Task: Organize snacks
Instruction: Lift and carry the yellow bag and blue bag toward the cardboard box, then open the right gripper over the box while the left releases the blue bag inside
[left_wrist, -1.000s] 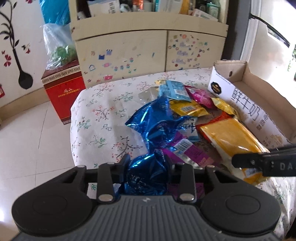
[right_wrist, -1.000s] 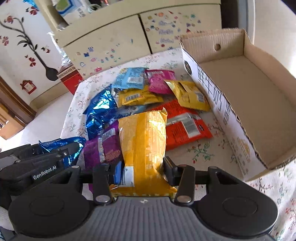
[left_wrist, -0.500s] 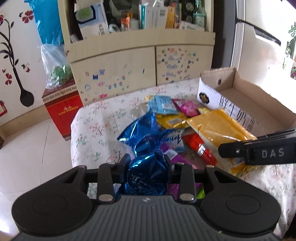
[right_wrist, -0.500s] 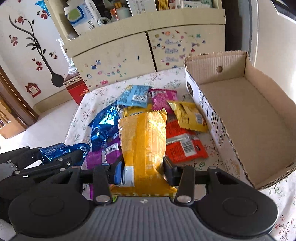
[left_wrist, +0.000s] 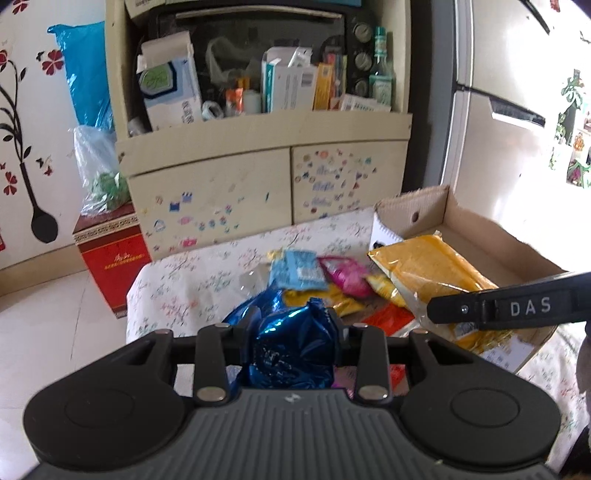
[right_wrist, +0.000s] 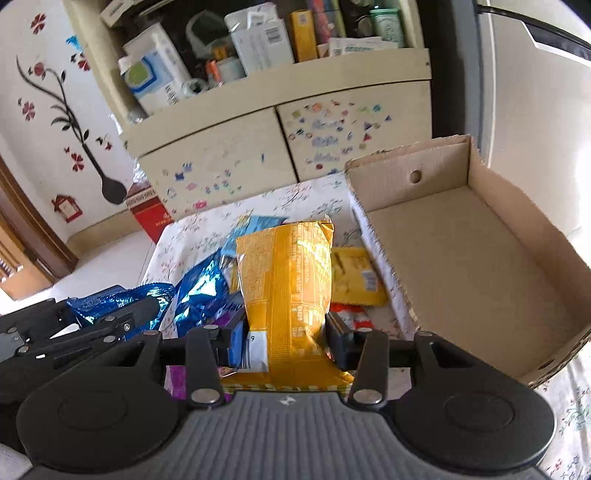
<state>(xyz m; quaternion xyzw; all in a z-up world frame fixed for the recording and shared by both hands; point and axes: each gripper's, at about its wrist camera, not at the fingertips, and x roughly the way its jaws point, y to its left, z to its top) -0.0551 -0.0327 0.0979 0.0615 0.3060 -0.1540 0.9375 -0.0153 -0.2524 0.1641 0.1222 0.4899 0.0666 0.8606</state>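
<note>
Foil blue bag (left_wrist: 291, 347) is pinched in your left gripper (left_wrist: 291, 328), yellow bag (right_wrist: 286, 291) clamped in your right gripper (right_wrist: 286, 339); both held clear of the pile, frame centre, for the empty box (right_wrist: 469, 258) at right.

One cardboard box (right_wrist: 461, 258), two grippers, several snack packets

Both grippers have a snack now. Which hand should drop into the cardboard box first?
Right, probably. The right gripper holds the yellow bag right beside the empty cardboard box. The left gripper, holding the blue foil bag, sits farther from the box, with the right gripper between them.
</note>
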